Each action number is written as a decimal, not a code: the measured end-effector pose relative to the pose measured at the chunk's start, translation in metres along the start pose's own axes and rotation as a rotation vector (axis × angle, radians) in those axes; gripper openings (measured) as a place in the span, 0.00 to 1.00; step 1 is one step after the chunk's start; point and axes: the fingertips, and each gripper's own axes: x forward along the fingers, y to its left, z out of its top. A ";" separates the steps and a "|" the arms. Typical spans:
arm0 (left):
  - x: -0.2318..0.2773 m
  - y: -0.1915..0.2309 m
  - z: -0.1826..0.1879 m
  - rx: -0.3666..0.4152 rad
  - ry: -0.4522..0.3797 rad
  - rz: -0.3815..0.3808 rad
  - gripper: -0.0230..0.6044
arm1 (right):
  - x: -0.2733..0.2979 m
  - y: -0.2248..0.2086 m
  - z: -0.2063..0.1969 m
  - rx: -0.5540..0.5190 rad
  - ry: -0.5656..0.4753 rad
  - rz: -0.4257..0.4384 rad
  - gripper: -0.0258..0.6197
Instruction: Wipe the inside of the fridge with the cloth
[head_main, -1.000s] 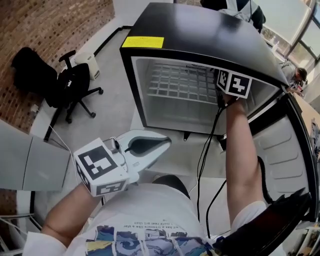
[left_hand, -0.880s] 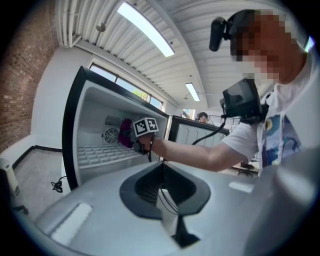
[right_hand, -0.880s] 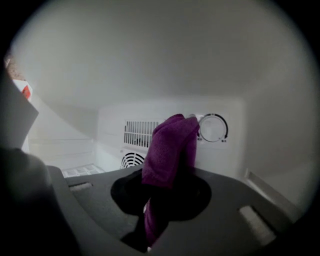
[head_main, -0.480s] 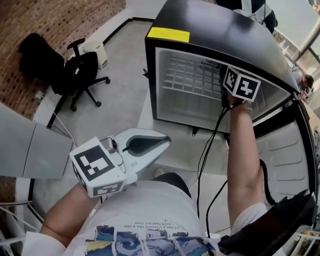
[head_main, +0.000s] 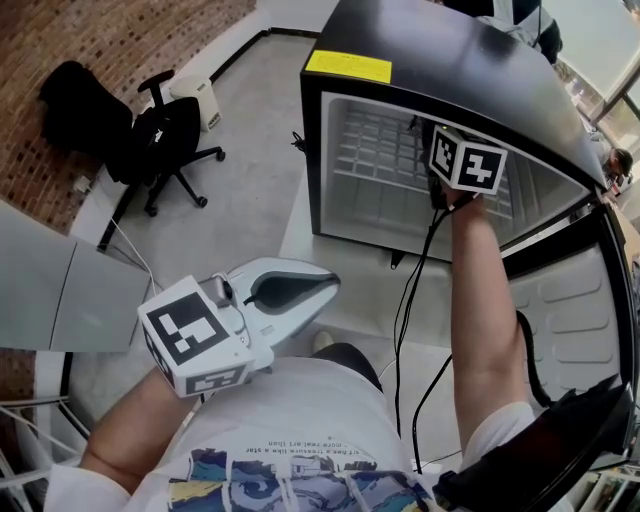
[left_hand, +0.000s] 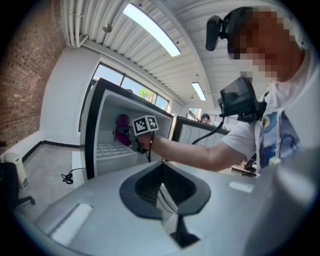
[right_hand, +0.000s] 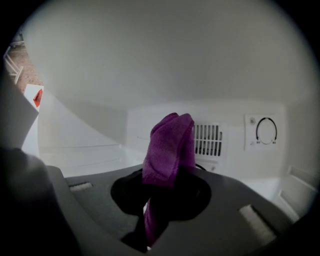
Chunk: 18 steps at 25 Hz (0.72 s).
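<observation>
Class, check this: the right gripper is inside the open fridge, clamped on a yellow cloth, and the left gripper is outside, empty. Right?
The cloth is purple, not yellow; the right gripper view shows it. The rest holds: the right gripper clamps it inside the open fridge, the left gripper is outside, empty.

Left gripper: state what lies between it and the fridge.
Head view: only bare floor and the white platform under the fridge, ahead of the left gripper.
</observation>
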 end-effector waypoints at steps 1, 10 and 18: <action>-0.001 0.001 0.000 -0.003 0.000 0.004 0.05 | 0.003 0.005 0.001 -0.006 -0.001 0.012 0.13; -0.004 0.007 -0.001 -0.013 0.003 0.023 0.05 | 0.026 0.048 0.006 -0.030 0.009 0.102 0.13; -0.005 0.014 0.000 -0.027 0.002 0.047 0.05 | 0.045 0.077 0.007 -0.056 0.009 0.199 0.13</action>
